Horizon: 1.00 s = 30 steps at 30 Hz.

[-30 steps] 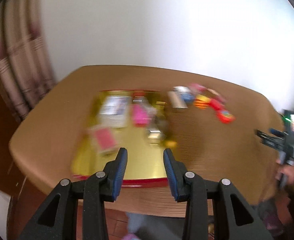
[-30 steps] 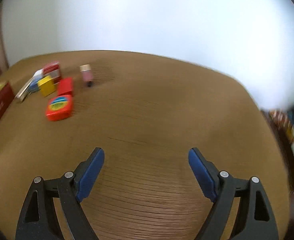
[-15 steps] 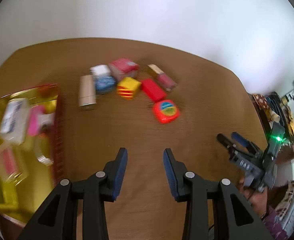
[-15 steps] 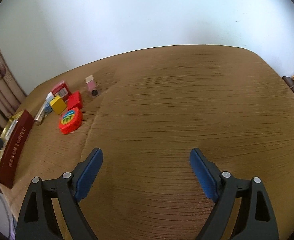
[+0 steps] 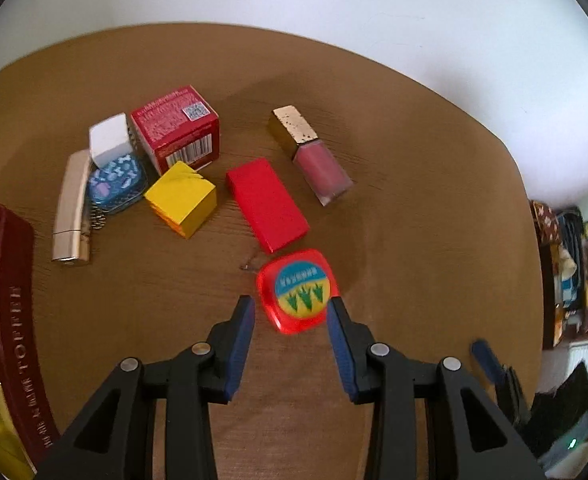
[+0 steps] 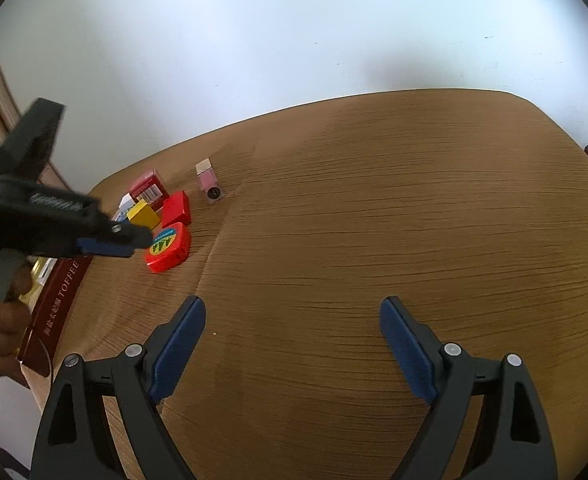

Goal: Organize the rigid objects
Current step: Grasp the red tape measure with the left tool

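Brown wood-grain table [image 6: 374, 220] against a plain white wall; loose items cluster on its left side, next to the dark red toffee tin [image 5: 12, 320]. Your left gripper [image 5: 291, 308] is spread, jaws straddling the red tape measure [image 5: 297, 290] but not clamped on it; whether the pads touch it I can't tell. It's a rounded-square red plastic case lying flat, blue/yellow label with green arrows facing up. Judgement: rigid, moderately light, glossy shell so probably slippery; take it across the two flat side walls, low and centred, not on the rounded corners. Just beyond it lie the red box [image 5: 266, 204], yellow cube [image 5: 182, 198] and pink gloss bottle [image 5: 314, 156], so keep the close clean. Your right gripper [image 6: 292, 344] hangs wide open and empty over bare table, well apart from the cluster.
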Available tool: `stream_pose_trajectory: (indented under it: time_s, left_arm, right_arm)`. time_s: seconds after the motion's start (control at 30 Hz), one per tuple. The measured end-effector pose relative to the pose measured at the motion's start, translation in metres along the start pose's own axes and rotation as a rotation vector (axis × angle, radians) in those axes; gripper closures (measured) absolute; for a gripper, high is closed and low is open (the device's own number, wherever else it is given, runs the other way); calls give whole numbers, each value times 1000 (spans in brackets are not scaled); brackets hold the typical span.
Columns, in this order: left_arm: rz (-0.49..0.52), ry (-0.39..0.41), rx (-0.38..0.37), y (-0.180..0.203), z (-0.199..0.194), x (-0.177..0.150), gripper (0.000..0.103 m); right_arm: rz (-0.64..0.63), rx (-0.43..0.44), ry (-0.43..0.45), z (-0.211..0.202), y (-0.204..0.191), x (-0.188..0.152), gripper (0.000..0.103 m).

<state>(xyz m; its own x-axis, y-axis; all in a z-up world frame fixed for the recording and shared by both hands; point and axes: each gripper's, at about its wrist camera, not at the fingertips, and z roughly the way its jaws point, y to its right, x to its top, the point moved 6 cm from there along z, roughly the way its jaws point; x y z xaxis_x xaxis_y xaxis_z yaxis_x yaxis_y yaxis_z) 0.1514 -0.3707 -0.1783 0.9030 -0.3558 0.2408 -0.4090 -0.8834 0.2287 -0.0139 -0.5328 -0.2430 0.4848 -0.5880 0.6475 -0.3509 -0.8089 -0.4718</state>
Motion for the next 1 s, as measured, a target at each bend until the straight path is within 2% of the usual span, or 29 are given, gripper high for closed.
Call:
stream_pose_trajectory:
  time_s: [0.13, 0.2, 0.27, 0.37, 0.5, 0.67, 0.77, 0.83, 0.9, 0.93, 1.0]
  left_arm:
    - [-32, -33, 19, 0, 12, 1, 65]
    - [-27, -27, 37, 3, 14, 3, 58]
    - [-34, -26, 52, 8, 18, 9, 55]
    - [-67, -68, 11, 11, 25, 11, 54]
    - [-98, -75, 10, 10, 30, 13, 51]
    - [-43, -81, 91, 27, 37, 14, 49]
    - [74, -122, 177, 44, 45, 14, 49]
    - [108, -119, 210, 52, 48, 13, 49]
    - [65, -88, 187, 53, 47, 13, 50]
    - [10, -58, 145, 49, 43, 13, 51]
    - [-18, -42, 93, 43, 40, 12, 51]
  right_arm:
    - [-1, 12, 1, -1, -1, 0, 16]
    - [-3, 16, 2, -3, -1, -1, 16]
    - [-5, 20, 2, -3, -1, -1, 16]
    - [-8, 23, 1, -3, -3, -2, 16]
    - [-7, 23, 1, -3, -2, -2, 16]
    - [-6, 24, -2, -3, -2, -1, 16]
    - [-6, 22, -3, -2, -3, -1, 16]
    - [-5, 22, -3, -2, -2, 0, 16]
    - [-3, 23, -5, -1, -2, 0, 16]
    - [-3, 23, -6, -1, -2, 1, 15]
    - [-2, 24, -6, -1, -2, 1, 12]
